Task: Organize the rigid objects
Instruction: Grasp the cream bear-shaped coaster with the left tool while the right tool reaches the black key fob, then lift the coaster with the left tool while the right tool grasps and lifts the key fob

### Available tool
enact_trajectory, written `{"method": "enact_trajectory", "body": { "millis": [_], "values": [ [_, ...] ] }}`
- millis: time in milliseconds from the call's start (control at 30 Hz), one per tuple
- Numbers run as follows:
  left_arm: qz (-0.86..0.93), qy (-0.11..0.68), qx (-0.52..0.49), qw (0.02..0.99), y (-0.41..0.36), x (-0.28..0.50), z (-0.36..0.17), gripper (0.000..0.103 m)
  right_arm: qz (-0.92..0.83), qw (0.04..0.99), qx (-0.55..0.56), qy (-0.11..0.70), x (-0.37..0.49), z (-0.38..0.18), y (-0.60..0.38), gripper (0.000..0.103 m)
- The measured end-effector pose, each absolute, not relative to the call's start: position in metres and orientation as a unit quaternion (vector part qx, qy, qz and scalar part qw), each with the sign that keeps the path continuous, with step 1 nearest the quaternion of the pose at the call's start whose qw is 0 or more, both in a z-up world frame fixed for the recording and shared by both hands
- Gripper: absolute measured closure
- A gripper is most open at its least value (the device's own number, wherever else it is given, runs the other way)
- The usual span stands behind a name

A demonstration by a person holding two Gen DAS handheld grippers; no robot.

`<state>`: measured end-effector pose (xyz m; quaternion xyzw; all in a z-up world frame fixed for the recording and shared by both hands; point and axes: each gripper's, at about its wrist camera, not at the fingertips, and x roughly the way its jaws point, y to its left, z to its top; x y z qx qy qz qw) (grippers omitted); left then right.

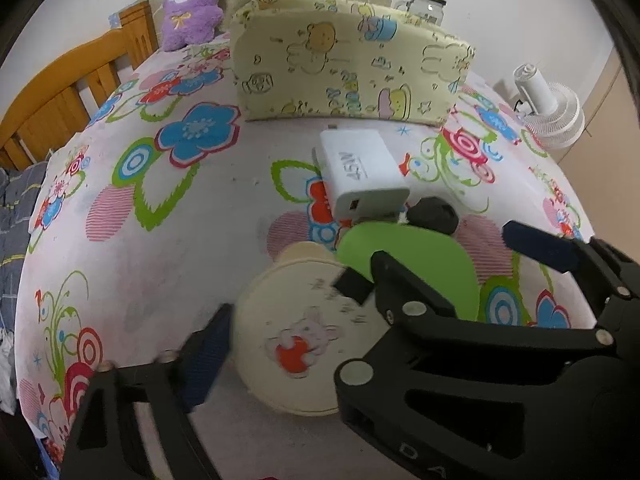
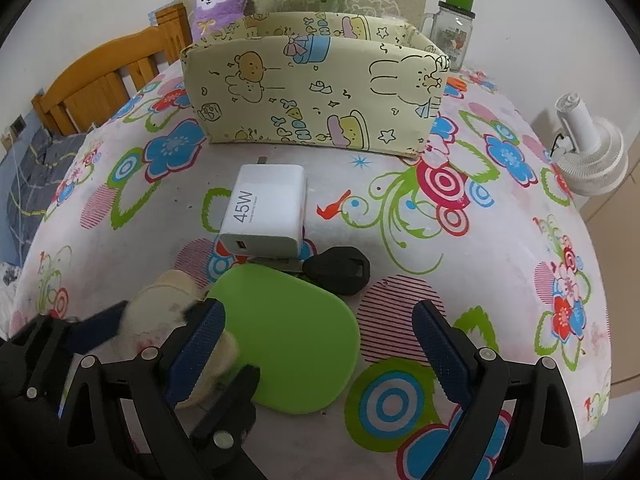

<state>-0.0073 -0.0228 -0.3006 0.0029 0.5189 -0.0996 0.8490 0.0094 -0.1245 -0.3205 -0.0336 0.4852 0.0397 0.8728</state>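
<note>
Green oval case (image 2: 292, 340) lying low centre of the right wrist view on the flowered bench (image 2: 500, 264), between the spread fingers of the right gripper (image 2: 320, 344). Best closed squarely across its sides, clear of the black key (image 2: 338, 274). Left gripper (image 1: 280, 312), fingers apart, straddling the cream round case (image 1: 296, 340). Patterned box (image 2: 312, 96) waiting upper centre.

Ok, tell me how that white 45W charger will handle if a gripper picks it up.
The white 45W charger looks like a stiff block, so it likely won't flex. Its glossy, rounded sides may slip between the jaws. Lying flat on the floral cloth, it seems unlikely to roll.
</note>
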Motion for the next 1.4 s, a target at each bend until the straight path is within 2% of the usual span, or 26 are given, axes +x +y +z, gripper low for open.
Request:
{"method": "enact_trajectory", "body": {
  "millis": [233, 367, 600, 733, 833, 867, 900, 967, 1233, 1333, 1400],
  "values": [
    [-0.091, 0.513, 0.027, 0.853, -0.026, 0.006, -0.296, 0.019, 0.032, 0.875, -0.016, 0.483, 0.020, -0.318, -0.128, 0.007],
    [-0.086, 0.515, 0.036, 0.852, -0.027, 0.015, -0.297, 0.019, 0.021, 0.872, -0.004, 0.490, 0.029, -0.322, -0.133, 0.014],
    [-0.087, 0.526, 0.035, 0.845, -0.029, 0.029, -0.297, 0.019, 0.001, 0.862, 0.022, 0.507, 0.045, -0.331, -0.147, 0.019],
    [-0.090, 0.530, 0.036, 0.842, -0.030, 0.036, -0.298, 0.019, -0.003, 0.858, 0.025, 0.513, 0.053, -0.332, -0.147, 0.028],
    [-0.089, 0.528, 0.046, 0.843, -0.033, 0.039, -0.297, 0.019, -0.013, 0.860, 0.025, 0.509, 0.056, -0.330, -0.148, 0.048],
    [-0.088, 0.528, 0.050, 0.843, -0.034, 0.040, -0.297, 0.019, -0.017, 0.860, 0.022, 0.510, 0.056, -0.330, -0.149, 0.060],
    [-0.088, 0.529, 0.049, 0.843, -0.035, 0.042, -0.297, 0.019, -0.024, 0.860, 0.017, 0.510, 0.058, -0.329, -0.149, 0.065],
    [-0.088, 0.531, 0.046, 0.842, -0.036, 0.044, -0.297, 0.019, -0.024, 0.859, 0.018, 0.511, 0.060, -0.329, -0.150, 0.069],
    [-0.098, 0.525, 0.046, 0.844, -0.039, 0.042, -0.290, 0.019, -0.012, 0.857, 0.039, 0.513, 0.061, -0.325, -0.159, 0.067],
    [-0.099, 0.529, 0.043, 0.842, -0.039, 0.038, -0.290, 0.019, -0.002, 0.856, 0.026, 0.517, 0.059, -0.323, -0.161, 0.051],
    [-0.101, 0.531, 0.044, 0.840, -0.040, 0.036, -0.291, 0.019, 0.003, 0.855, 0.015, 0.518, 0.055, -0.322, -0.160, 0.048]
  ]
}}
